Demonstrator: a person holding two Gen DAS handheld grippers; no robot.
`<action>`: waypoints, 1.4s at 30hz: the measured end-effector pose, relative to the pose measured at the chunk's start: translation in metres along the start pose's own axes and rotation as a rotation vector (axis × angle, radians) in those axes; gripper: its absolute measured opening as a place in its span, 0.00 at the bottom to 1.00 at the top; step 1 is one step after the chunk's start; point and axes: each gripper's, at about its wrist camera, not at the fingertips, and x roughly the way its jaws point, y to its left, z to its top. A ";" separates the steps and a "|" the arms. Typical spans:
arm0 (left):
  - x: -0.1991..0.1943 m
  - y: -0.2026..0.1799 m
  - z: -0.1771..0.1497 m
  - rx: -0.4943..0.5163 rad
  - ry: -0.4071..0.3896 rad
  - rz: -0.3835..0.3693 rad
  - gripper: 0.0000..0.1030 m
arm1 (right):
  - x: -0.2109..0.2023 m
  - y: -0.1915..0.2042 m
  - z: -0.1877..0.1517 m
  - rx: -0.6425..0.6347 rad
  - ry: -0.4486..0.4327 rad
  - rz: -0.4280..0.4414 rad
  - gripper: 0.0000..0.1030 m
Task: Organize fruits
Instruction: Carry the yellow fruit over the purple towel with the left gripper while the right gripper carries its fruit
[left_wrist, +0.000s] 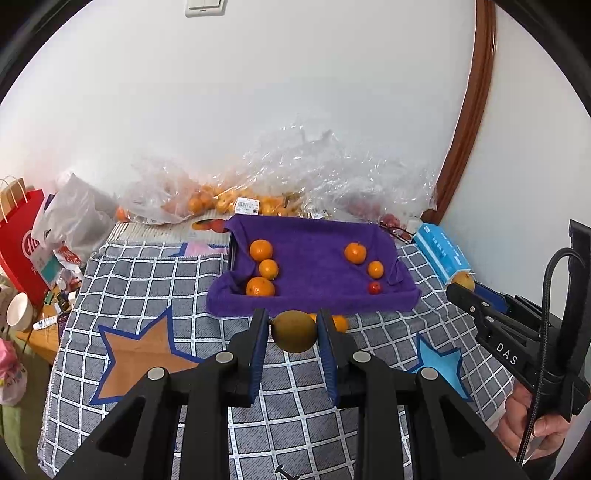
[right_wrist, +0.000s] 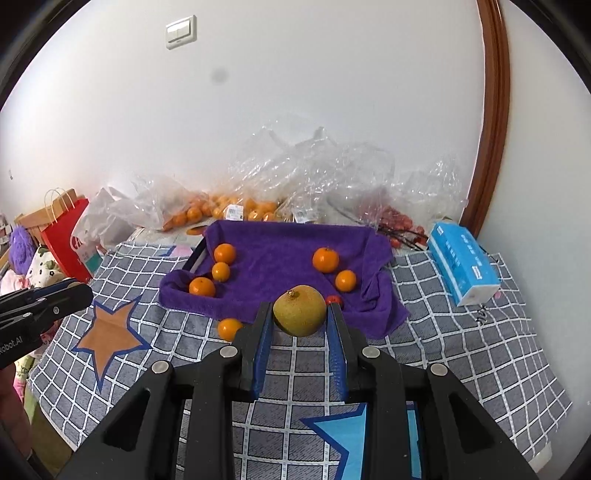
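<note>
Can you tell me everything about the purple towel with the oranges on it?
The purple fuzzy towel looks like soft terry cloth. It is draped over a dark tray, whose edge peeks out at the towel's left side, and it lies on the grey checked blanket. Its front edge spills onto the blanket in folds. Three oranges sit in a row on its left side, and two oranges plus a small red fruit sit on its right. Crinkly clear bags lie just behind it.

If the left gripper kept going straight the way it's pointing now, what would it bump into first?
Probably the near edge of the purple towel. The left gripper, shut on a yellow-green fruit, points down at it; a small orange beside that line may come first. Depth is unclear.
</note>
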 end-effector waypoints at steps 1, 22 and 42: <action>0.000 0.000 0.001 -0.001 0.001 -0.002 0.25 | -0.001 -0.001 0.002 -0.001 -0.004 0.002 0.28; 0.005 0.013 0.028 -0.029 -0.019 0.015 0.25 | -0.004 -0.001 0.030 -0.002 -0.023 -0.024 0.28; 0.028 0.004 0.054 0.002 -0.015 0.015 0.25 | 0.013 -0.027 0.049 0.046 -0.024 -0.059 0.28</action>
